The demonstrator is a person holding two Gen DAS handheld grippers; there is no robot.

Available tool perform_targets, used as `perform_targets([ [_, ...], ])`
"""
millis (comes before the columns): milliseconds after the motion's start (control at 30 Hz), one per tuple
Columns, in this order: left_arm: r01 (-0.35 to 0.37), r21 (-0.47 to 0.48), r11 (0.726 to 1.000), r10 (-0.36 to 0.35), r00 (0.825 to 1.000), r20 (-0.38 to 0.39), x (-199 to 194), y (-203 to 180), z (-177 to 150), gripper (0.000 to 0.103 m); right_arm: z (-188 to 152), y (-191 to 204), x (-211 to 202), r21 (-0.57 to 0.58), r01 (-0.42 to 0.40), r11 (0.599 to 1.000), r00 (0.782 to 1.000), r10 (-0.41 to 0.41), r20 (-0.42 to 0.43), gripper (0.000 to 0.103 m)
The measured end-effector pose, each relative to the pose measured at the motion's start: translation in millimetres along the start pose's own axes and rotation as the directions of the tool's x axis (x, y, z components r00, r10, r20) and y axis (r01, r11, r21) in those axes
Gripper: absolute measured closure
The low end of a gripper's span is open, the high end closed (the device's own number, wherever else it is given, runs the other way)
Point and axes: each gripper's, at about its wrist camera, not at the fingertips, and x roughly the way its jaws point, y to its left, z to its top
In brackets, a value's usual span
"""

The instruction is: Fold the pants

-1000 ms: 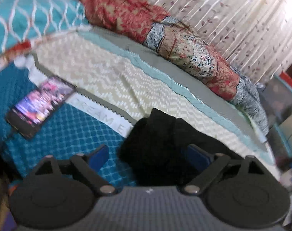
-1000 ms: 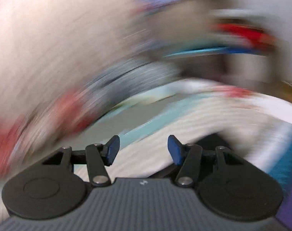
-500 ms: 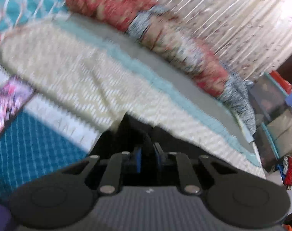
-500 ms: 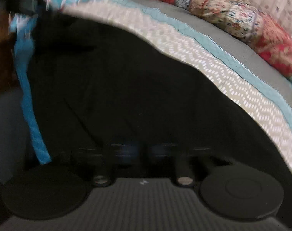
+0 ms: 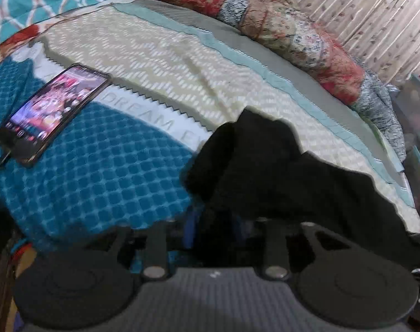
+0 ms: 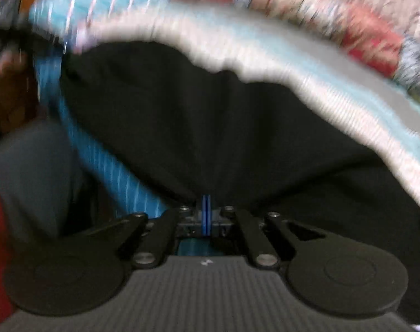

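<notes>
Between the blue pads of the left gripper (image 5: 214, 229), a bunched edge of the black fabric pants (image 5: 279, 171), jaws drawn narrow on it. Right gripper (image 6: 205, 215) pinched fully together on the same cloth. Pants crumpled near the front edge of the quilted teal-and-cream bed cover (image 5: 105, 171); lit black smartphone (image 5: 52, 116) well apart, toward the left edge. Apparently an early stage: no neat fold showing, smoothing and folding all left.
</notes>
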Motion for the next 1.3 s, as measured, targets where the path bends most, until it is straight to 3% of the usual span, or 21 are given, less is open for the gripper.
perform_targets([
  [67,0.015,-0.019,1.0,-0.014,1.0,0.027,-10,4,4,0.042,8,-1,-3,0.02,-0.005,1.0,1.0,0.004,0.028,0.097],
  [133,0.034,-0.045,0.998,-0.03,0.996,0.084,-21,13,10,0.02,14,-12,-24,0.09,-0.048,0.995,0.994,0.038,0.106,0.089],
  [233,0.041,-0.054,0.998,-0.033,0.991,0.13,-22,20,27,0.015,34,-22,-37,0.15,-0.072,0.986,0.98,0.042,0.195,0.067],
  [367,0.055,0.008,0.998,-0.056,0.987,0.149,-1,9,54,0.01,57,-16,-24,0.198,-0.115,0.973,0.975,0.072,0.209,0.066],
  [433,0.079,0.082,0.994,-0.088,0.989,0.116,19,-5,64,0.0,69,-15,-7,0.199,-0.129,0.971,0.977,0.09,0.193,0.066],
  [500,0.104,0.156,0.982,-0.112,0.993,0.046,44,-20,70,0.001,77,-6,9,0.206,-0.139,0.969,0.98,0.104,0.17,0.066],
  [567,0.115,0.206,0.972,-0.113,0.993,-0.021,68,-35,68,0.044,82,-5,23,0.229,-0.138,0.964,0.984,0.107,0.142,0.065],
  [600,0.114,0.251,0.961,-0.102,0.993,-0.061,79,-45,66,0.079,82,1,31,0.243,-0.129,0.961,0.987,0.1,0.125,0.065],
  [633,0.092,0.264,0.96,-0.079,0.995,-0.057,82,-50,66,0.087,80,8,33,0.256,-0.114,0.96,0.99,0.088,0.111,0.065],
  [667,0.082,0.25,0.965,-0.078,0.997,-0.025,79,-50,69,0.09,77,11,31,0.268,-0.101,0.958,0.992,0.077,0.1,0.065],
  [733,0.081,0.136,0.987,-0.095,0.99,0.104,54,-33,86,0.091,76,21,26,0.287,-0.087,0.954,0.993,0.06,0.102,0.065],
  [767,0.116,0.047,0.992,-0.122,0.98,0.156,42,-17,94,0.091,82,23,27,0.291,-0.086,0.953,0.992,0.055,0.112,0.065],
  [833,0.16,-0.096,0.982,-0.136,0.966,0.222,31,12,98,0.091,85,29,23,0.309,-0.078,0.948,0.99,0.038,0.133,0.063],
  [900,0.047,-0.06,0.997,-0.034,0.977,0.208,48,13,91,0.09,87,33,33,0.337,-0.074,0.939,0.993,0.037,0.113,0.062],
  [967,-0.054,0.004,0.999,0.054,0.992,0.112,80,9,79,0.082,90,40,46,0.339,-0.057,0.939,0.994,0.022,0.107,0.058],
  [1000,-0.065,0.011,0.998,0.063,0.991,0.115,84,10,75,0.082,92,47,47,0.321,-0.046,0.946,0.993,0.009,0.118,0.057],
  [1067,-0.036,-0.013,0.999,0.037,0.99,0.136,69,11,76,0.069,91,56,40,0.304,-0.028,0.952,0.993,-0.008,0.118,0.057],
  [1100,-0.05,-0.04,0.998,0.055,0.988,0.145,60,12,77,0.043,94,56,38,0.305,-0.034,0.952,0.992,-0.004,0.125,0.057],
  [1133,-0.073,-0.068,0.995,0.084,0.981,0.176,48,16,78,0.036,94,56,34,0.318,-0.046,0.947,0.99,0.002,0.138,0.057],
  [1200,-0.052,-0.106,0.993,0.079,0.96,0.267,17,22,78,0.037,85,50,14,0.347,-0.078,0.935,0.982,0.012,0.189,0.057],
  [1300,0.026,-0.099,0.995,0.008,0.945,0.327,-16,12,75,0.039,88,48,1,0.357,-0.113,0.927,0.965,0.017,0.261,0.057],
])
